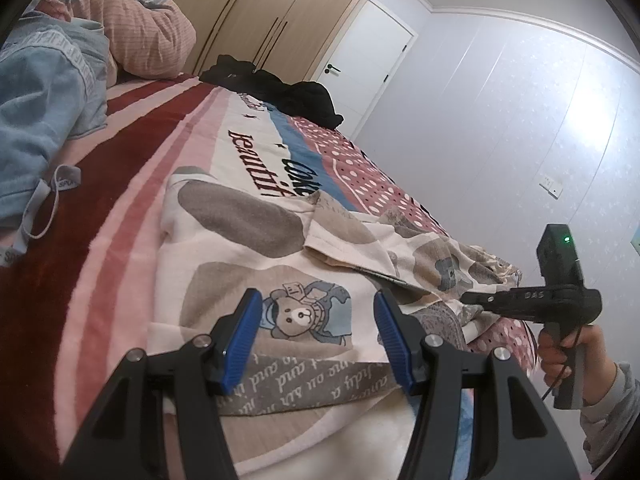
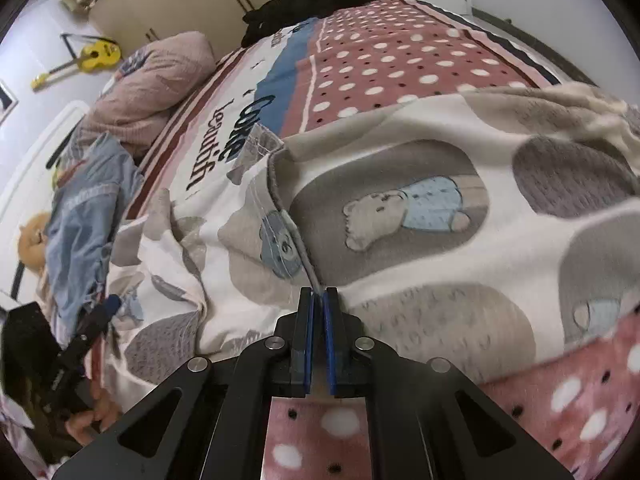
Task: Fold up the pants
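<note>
The cream pants (image 1: pixel 256 240) with grey patches and bear prints lie spread on the bed. In the left wrist view my left gripper (image 1: pixel 318 332) is open, its blue pads on either side of the grey lettered waistband (image 1: pixel 304 384) below them. My right gripper (image 2: pixel 319 300) is shut on a fold edge of the pants (image 2: pixel 400 208) and lifts that fabric. The right gripper also shows in the left wrist view (image 1: pixel 480 299), at the pants' right side. The left gripper shows at the left of the right wrist view (image 2: pixel 108 308).
The bed has a striped and polka-dot blanket (image 2: pixel 400 52). A blue denim garment (image 1: pixel 44 108) and a pink pillow (image 1: pixel 148 28) lie at the head end. A black clothing pile (image 1: pixel 276 88) lies at the far edge. Wardrobes, a white door and a yellow toy guitar (image 2: pixel 92 56) lie beyond.
</note>
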Demonstrator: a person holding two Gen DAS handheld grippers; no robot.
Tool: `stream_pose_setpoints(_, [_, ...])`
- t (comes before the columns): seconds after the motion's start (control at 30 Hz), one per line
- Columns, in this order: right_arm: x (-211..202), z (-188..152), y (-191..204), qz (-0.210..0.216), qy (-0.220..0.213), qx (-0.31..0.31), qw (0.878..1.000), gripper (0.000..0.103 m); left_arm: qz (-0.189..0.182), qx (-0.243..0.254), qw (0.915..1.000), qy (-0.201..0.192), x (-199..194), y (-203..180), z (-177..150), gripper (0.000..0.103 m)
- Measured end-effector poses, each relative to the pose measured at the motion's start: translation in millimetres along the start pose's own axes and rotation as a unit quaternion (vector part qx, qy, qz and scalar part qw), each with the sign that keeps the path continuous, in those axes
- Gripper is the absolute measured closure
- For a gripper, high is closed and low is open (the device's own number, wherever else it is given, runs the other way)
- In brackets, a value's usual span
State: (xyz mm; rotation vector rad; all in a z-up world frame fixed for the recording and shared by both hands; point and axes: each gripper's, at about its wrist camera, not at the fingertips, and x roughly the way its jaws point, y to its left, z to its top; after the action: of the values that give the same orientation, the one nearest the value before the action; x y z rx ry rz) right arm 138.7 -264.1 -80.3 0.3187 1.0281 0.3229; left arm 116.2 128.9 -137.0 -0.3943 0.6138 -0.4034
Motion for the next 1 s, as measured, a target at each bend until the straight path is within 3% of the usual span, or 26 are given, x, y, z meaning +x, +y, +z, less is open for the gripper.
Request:
stream_pose_setpoints(0.2, [-24.4,7.7,21.3,0.01,-0.03,-0.041,0.999,0.093,0.004,-0.004,1.0,-0.006,-3.8,1.3,2.8,0.047])
stream_pose_setpoints(0.27, [-24.5,13.0,39.1,0.032,-0.039,-0.067,0.996,0.067,0.009,-0.005,0.9999,-0.014,-8.5,2.7,4.7,0.043])
stream_pose_setpoints(0.3, [-21.4,15.2,52.5,0.042,-0.041,-0.091,0.994,0.064,0.01,-0.006,0.9998,-0.016,-10.6,3.6,5.4,0.043])
stream_pose_setpoints(0.4, [-3.2,14.9,88.2,0.052,-0.026,-0.16,0.985,0.063,0.017,-0.009,0.9996,-0.022,-16.0,7.4,6.6,0.043])
stream_pose_setpoints(0.5, [27.8,8.7,119.5,0.071,0.014,-0.22,0.973,0.051,0.022,-0.013,0.9994,-0.025,-19.9,12.4,6.6,0.043])
stream_pose_setpoints(0.67, [73.8,-9.1,141.6,0.014,0.043,-0.291,0.956,0.051,0.029,-0.019,0.9991,-0.025,-22.6,19.9,4.8,0.043])
stream_pose_setpoints(0.7, [79.0,-11.0,142.6,0.009,0.046,-0.294,0.955,0.052,0.03,-0.02,0.9991,-0.025,-23.5,20.8,4.6,0.043])
stream_pose_setpoints(0.73, [81.4,-11.8,143.5,0.001,0.041,-0.3,0.953,0.06,0.03,-0.02,0.999,-0.025,-24.3,21.1,4.3,0.043])
stream_pose_setpoints(0.77, [80.3,-11.5,143.7,-0.015,0.027,-0.304,0.952,0.08,0.032,-0.019,0.999,-0.025,-25.3,21.3,4.0,0.043])
stream_pose_setpoints(0.83, [75.1,-8.9,141.1,-0.035,0.011,-0.294,0.955,0.1,0.032,-0.017,0.9991,-0.023,-27.0,22.0,2.6,0.043])
stream_pose_setpoints(1.0, [55.8,5.3,128.9,-0.058,-0.034,-0.266,0.962,0.103,0.024,-0.006,0.9996,-0.01,-29.0,22.1,-2.2,0.043])
